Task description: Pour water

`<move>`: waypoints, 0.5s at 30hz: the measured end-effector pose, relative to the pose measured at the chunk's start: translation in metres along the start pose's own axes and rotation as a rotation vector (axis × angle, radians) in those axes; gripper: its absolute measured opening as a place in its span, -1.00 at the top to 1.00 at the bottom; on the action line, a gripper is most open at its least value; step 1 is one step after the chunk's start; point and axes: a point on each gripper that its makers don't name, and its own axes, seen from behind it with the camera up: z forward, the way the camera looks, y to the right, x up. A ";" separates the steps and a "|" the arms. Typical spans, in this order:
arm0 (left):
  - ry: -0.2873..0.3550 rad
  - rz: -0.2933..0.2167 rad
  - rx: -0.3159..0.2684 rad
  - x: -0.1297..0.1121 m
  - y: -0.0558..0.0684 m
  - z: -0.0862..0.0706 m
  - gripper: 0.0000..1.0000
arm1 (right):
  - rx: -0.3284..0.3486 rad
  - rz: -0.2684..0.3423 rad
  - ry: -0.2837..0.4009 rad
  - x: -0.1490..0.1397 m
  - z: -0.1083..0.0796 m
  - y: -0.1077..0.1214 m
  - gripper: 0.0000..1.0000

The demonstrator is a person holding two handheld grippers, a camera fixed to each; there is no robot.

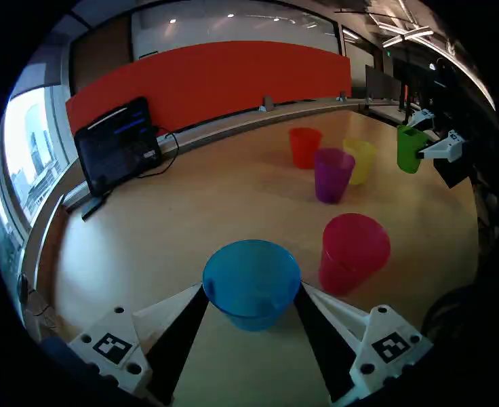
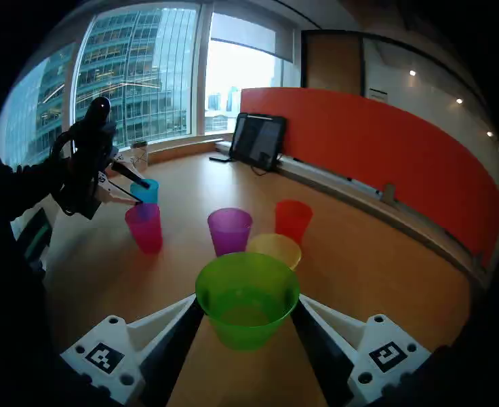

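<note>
Left gripper [image 1: 251,288] was clamped on a blue cup [image 1: 251,271], one finger pressed to each side, and the cup was upright with its mouth open to the camera. Right gripper [image 2: 248,298] was closed the same way on a green cup [image 2: 247,319], also upright. Whether either cup held water could not be told. Four loose cups stood on the wooden table [image 1: 182,217] between the two grippers: a pink cup [image 1: 353,252] just beside the blue one, and farther off a purple cup [image 1: 333,175], a yellow cup [image 1: 359,160] and an orange cup [image 1: 304,146] grouped close together. In the right gripper view the yellow cup sat just behind the green one. That view also showed the left gripper across the table, held by a dark-sleeved hand [image 2: 80,169]. A dark tablet [image 1: 117,146] leaned at the table's far edge, near a red panel [image 1: 209,78].
</note>
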 end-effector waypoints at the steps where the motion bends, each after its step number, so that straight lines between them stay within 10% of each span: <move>1: -0.002 -0.003 -0.001 -0.001 0.000 0.001 -0.74 | -0.001 0.000 -0.002 0.000 0.000 0.000 -0.78; 15: -0.018 -0.021 -0.003 -0.009 -0.004 0.005 -0.74 | -0.011 0.001 -0.024 -0.007 0.005 0.003 -0.78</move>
